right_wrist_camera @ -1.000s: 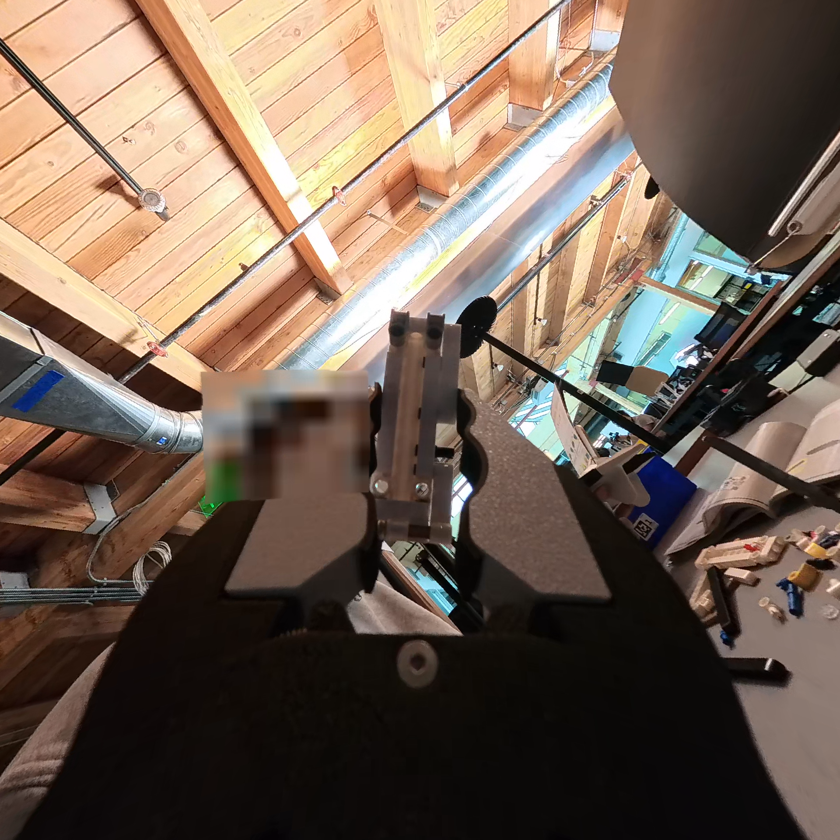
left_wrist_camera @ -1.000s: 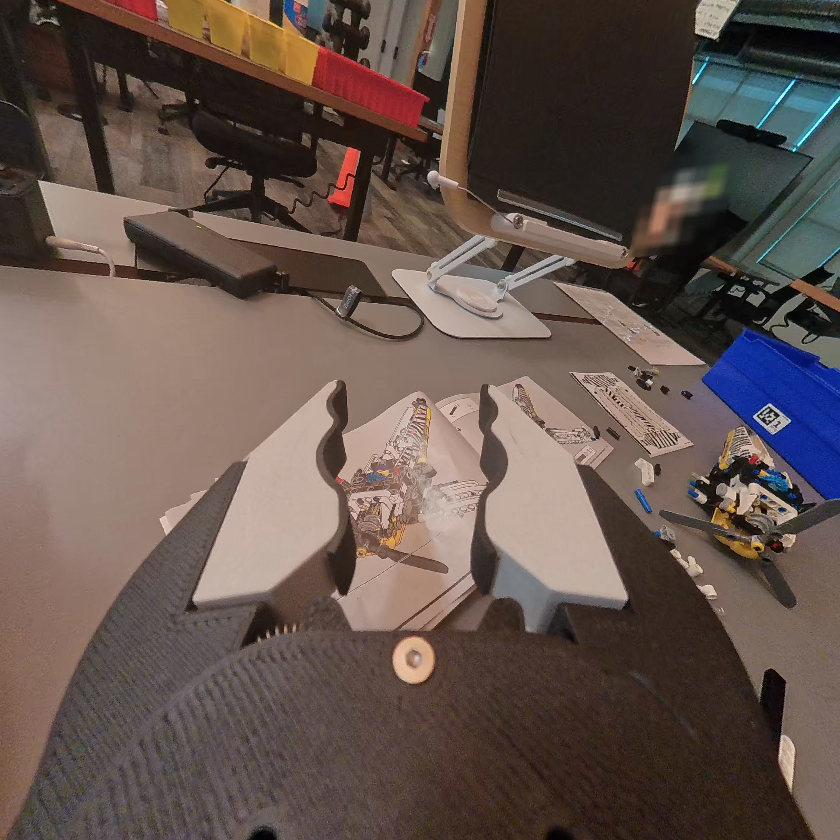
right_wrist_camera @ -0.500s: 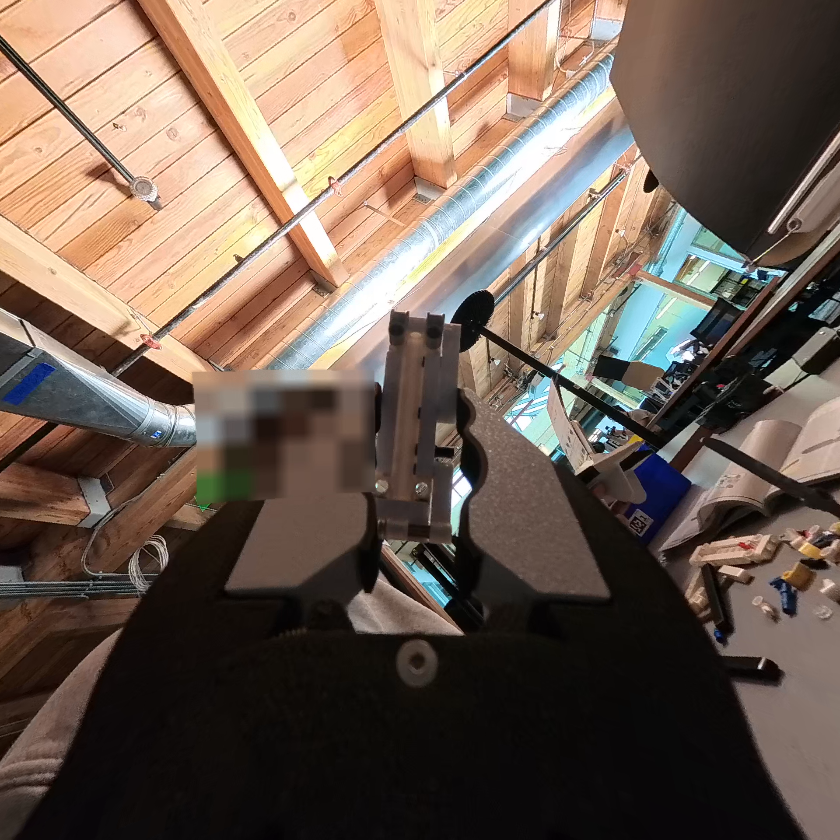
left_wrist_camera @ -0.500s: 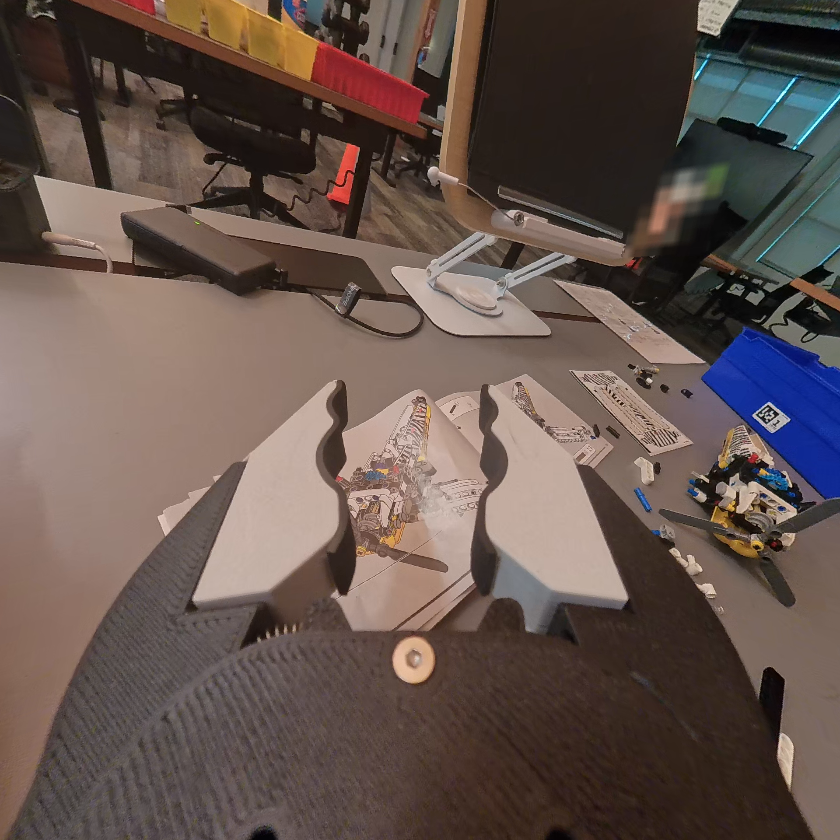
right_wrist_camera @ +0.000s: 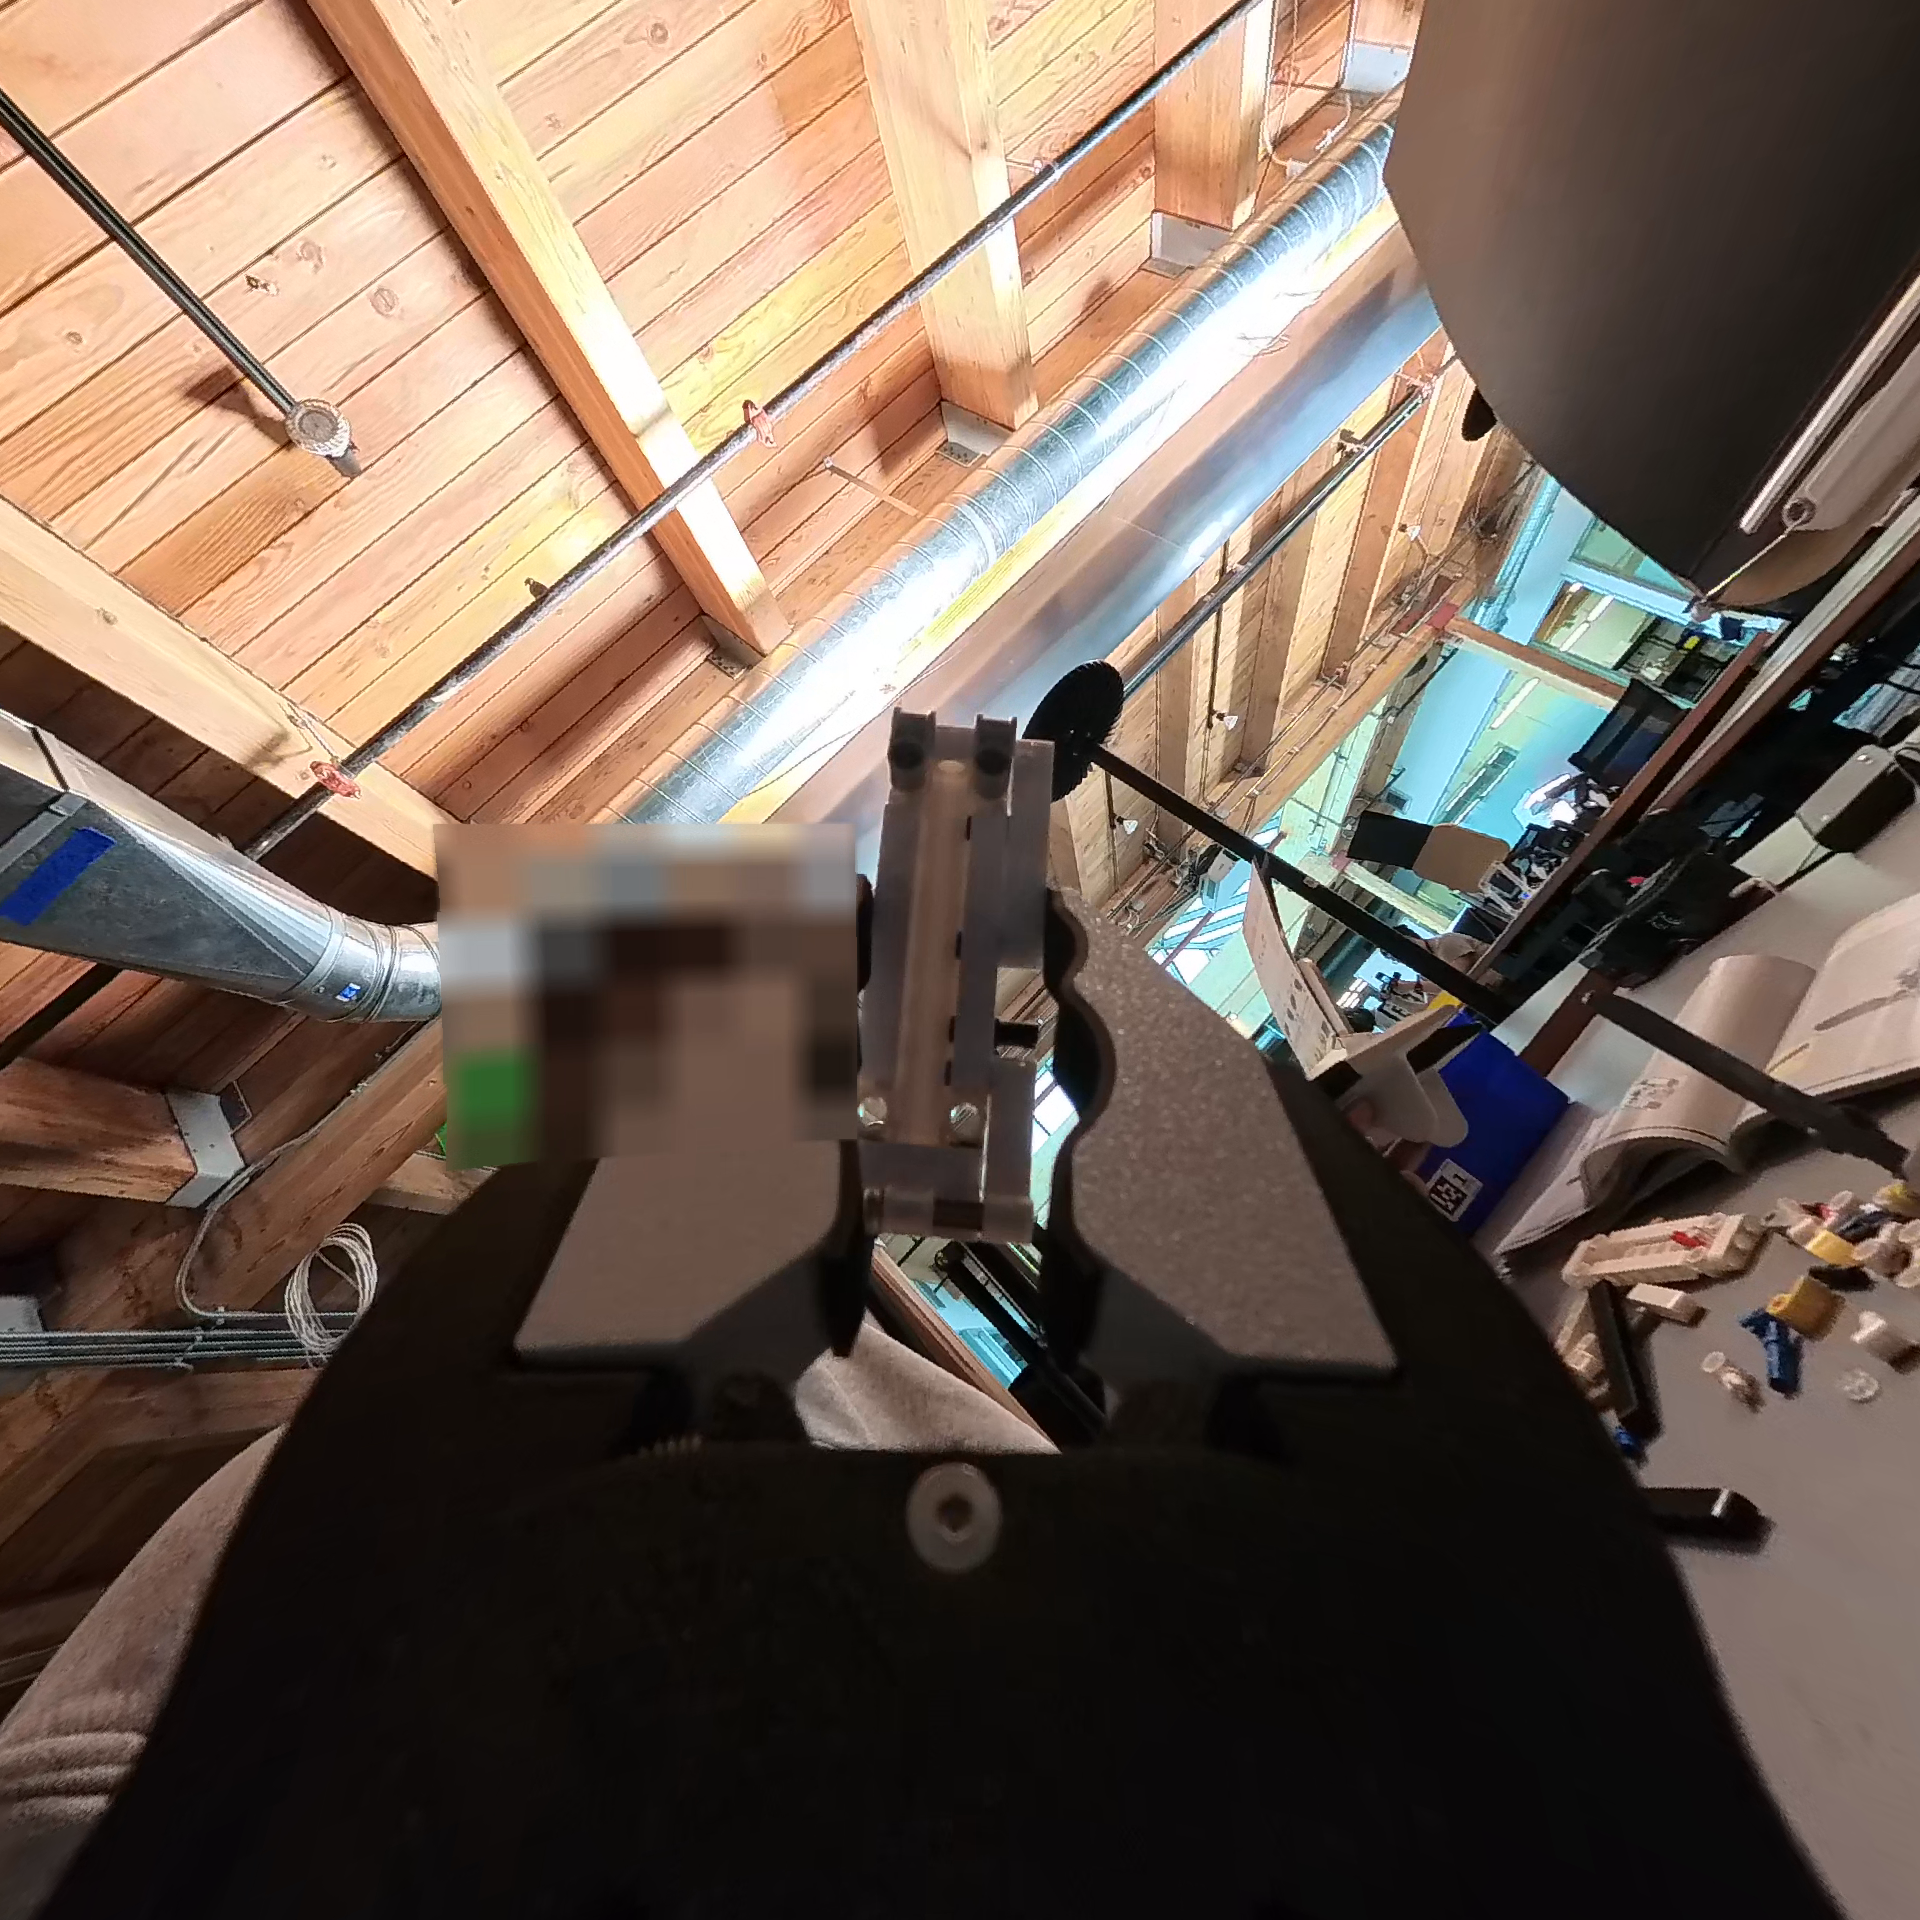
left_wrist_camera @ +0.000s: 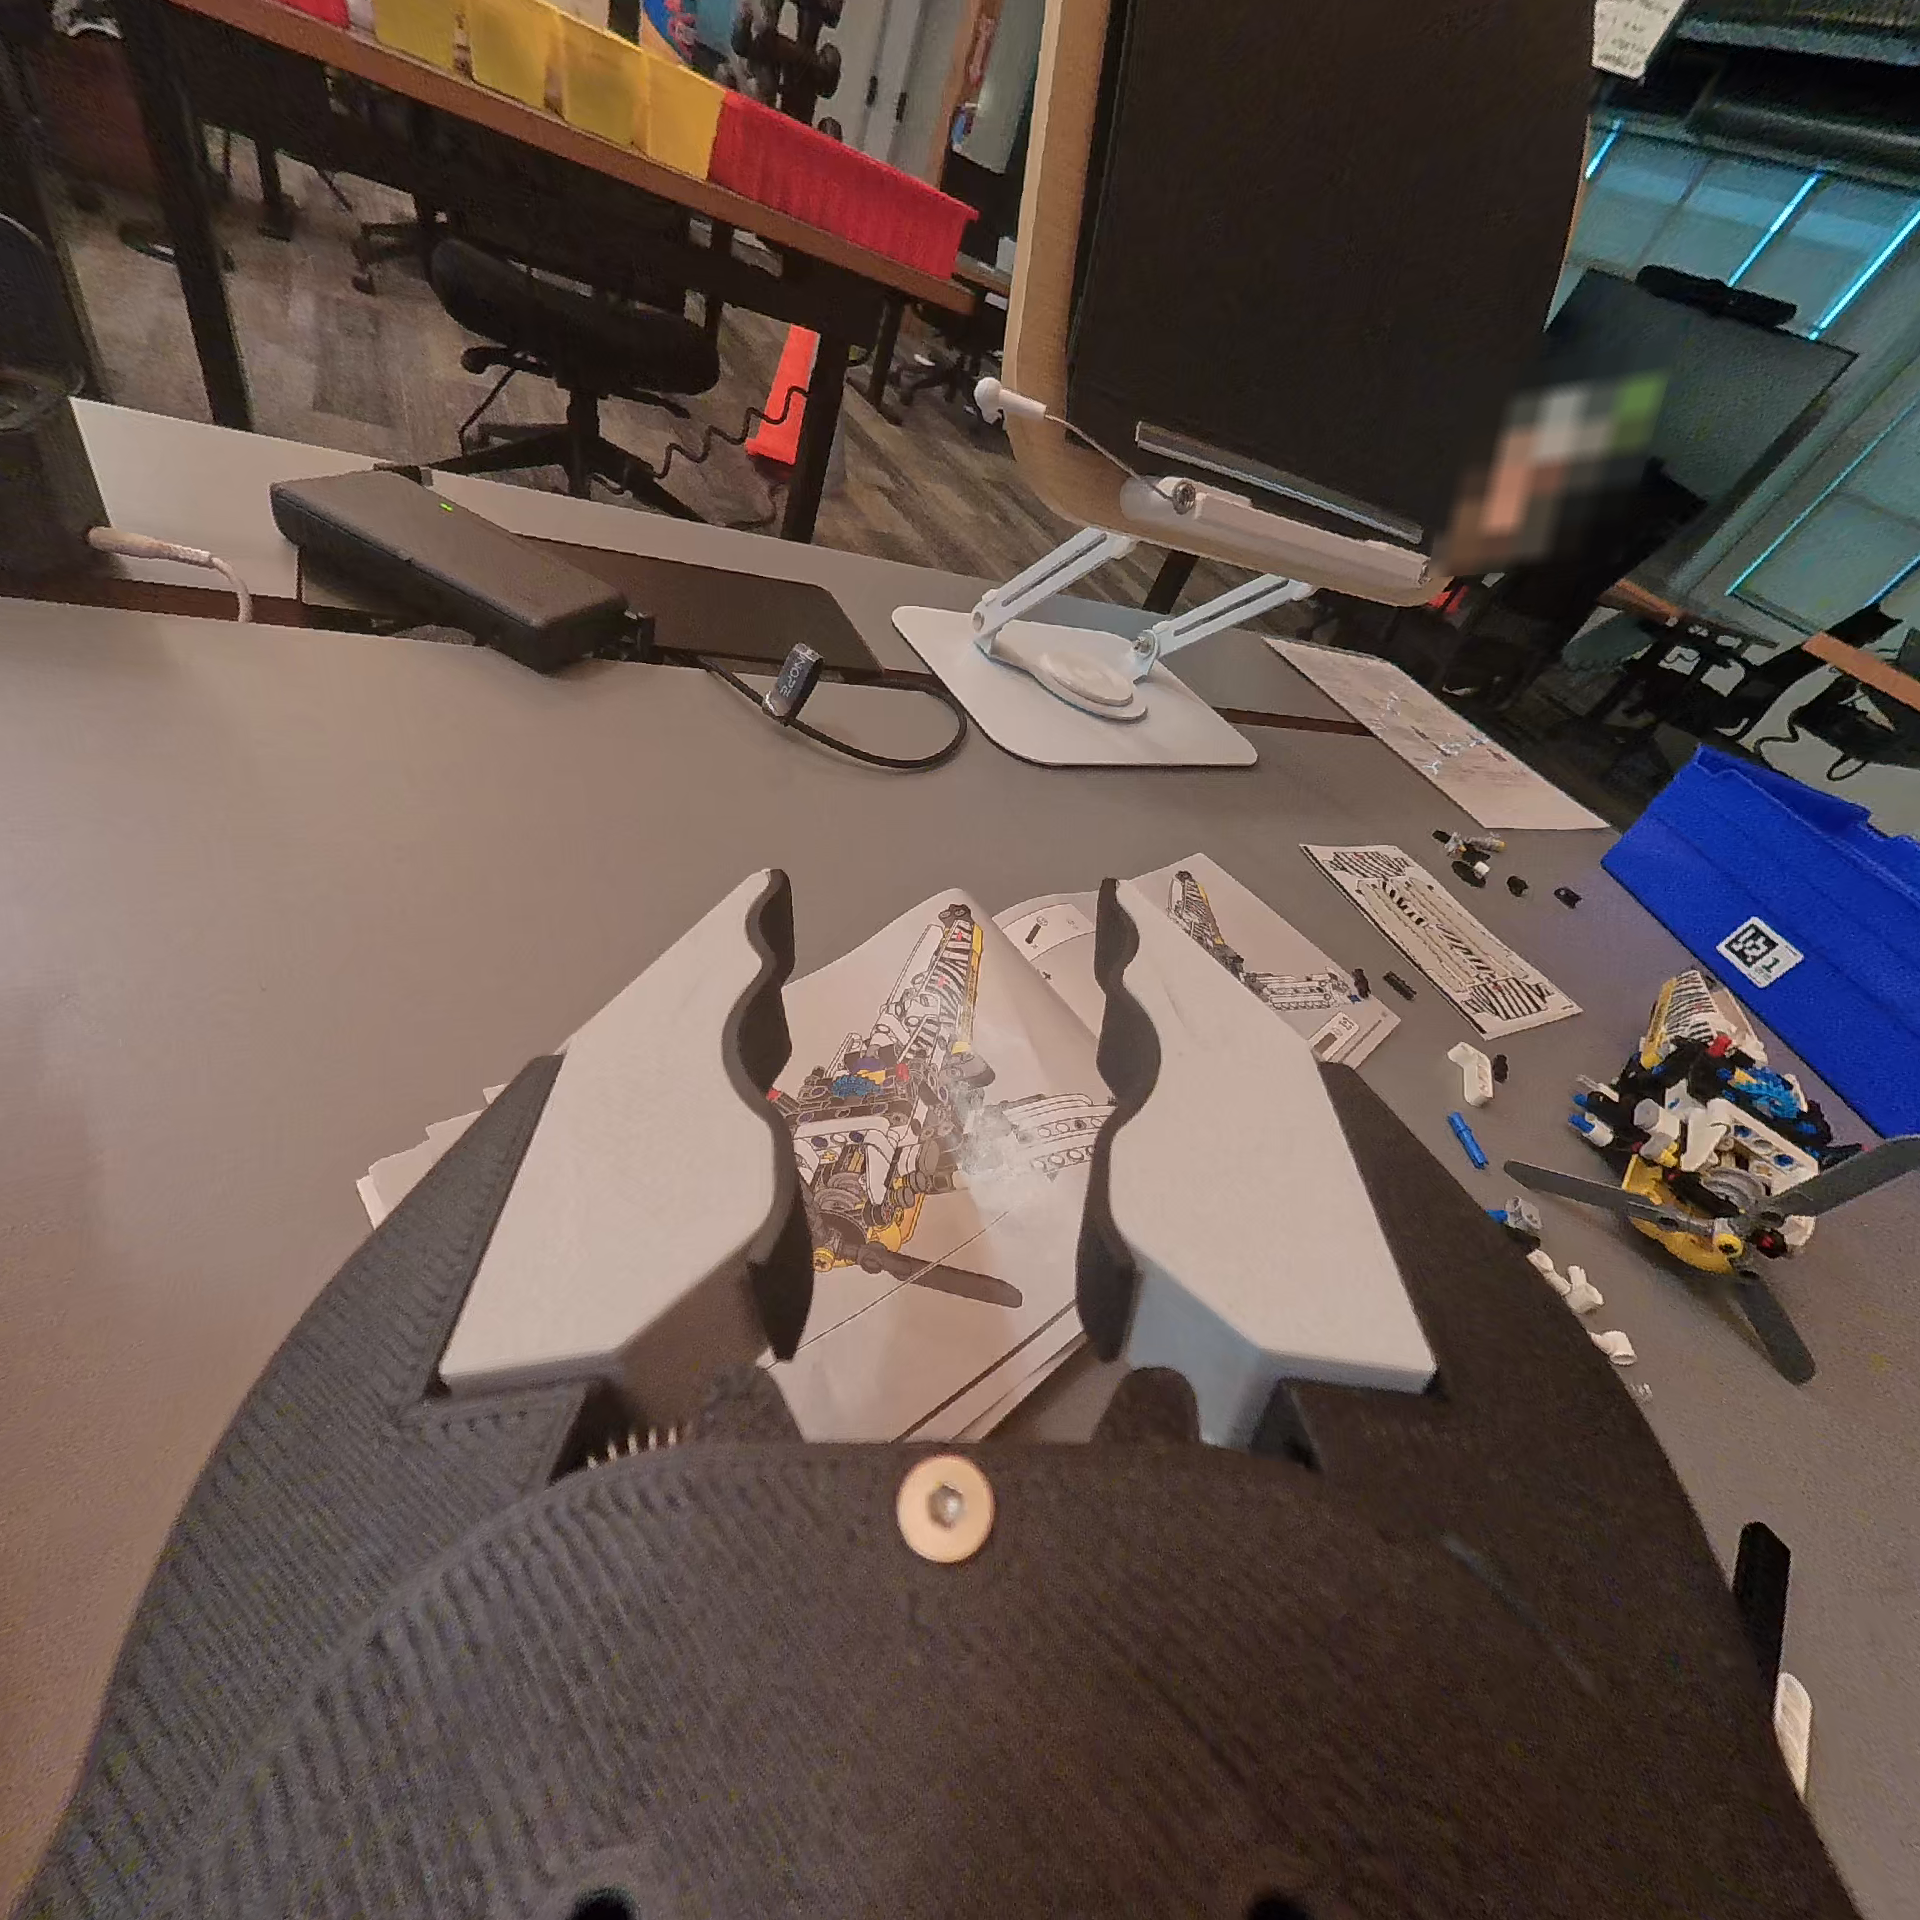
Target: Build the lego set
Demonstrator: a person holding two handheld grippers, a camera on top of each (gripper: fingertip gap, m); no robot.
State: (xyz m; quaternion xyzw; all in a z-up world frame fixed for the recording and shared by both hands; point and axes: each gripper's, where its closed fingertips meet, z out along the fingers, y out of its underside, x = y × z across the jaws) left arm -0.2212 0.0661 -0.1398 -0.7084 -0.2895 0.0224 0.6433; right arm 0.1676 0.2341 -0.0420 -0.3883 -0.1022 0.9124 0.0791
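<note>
A person building a Lego aircraft pauses over the plans. The left gripper [left_wrist_camera: 940, 1049] hangs released and empty above the open instruction booklet [left_wrist_camera: 914, 1122], its grey fingers [left_wrist_camera: 644, 1132] spread wide so that the printed diagram of the model shows between them. That framing suggests the page is being consulted rather than anything being picked up.

On the grey table [left_wrist_camera: 416, 831] to the right, well apart from the booklet, sits the partly built plane [left_wrist_camera: 1694, 1143], a yellow, white and blue body with grey propeller blades at its nose. Loose pieces, among them small white connectors [left_wrist_camera: 1579, 1283] and a blue pin [left_wrist_camera: 1467, 1138], lie scattered between the booklet and the model, within easy reach. A striped sticker sheet [left_wrist_camera: 1439, 940] rests just beyond, and a blue bin [left_wrist_camera: 1787, 925] closes off the far right edge.

The right gripper [right_wrist_camera: 956, 1049] is tipped up towards a timber ceiling [right_wrist_camera: 520, 364], clenched on a white beam sub-assembly [right_wrist_camera: 951, 977] that stands upright between its jaws. A long black axle [right_wrist_camera: 1455, 987] carrying a black gear [right_wrist_camera: 1081, 707] runs out from the sub-assembly's far side; where exactly it joins is hidden. Holding the piece aloft seems meant to keep it clear of the clutter and present it for inspection against the drawing. More loose bricks [right_wrist_camera: 1662, 1268] lie on the table at the lower right of that view.

The likely next step is matching this section to the diagram before joining it to the plane.
</note>
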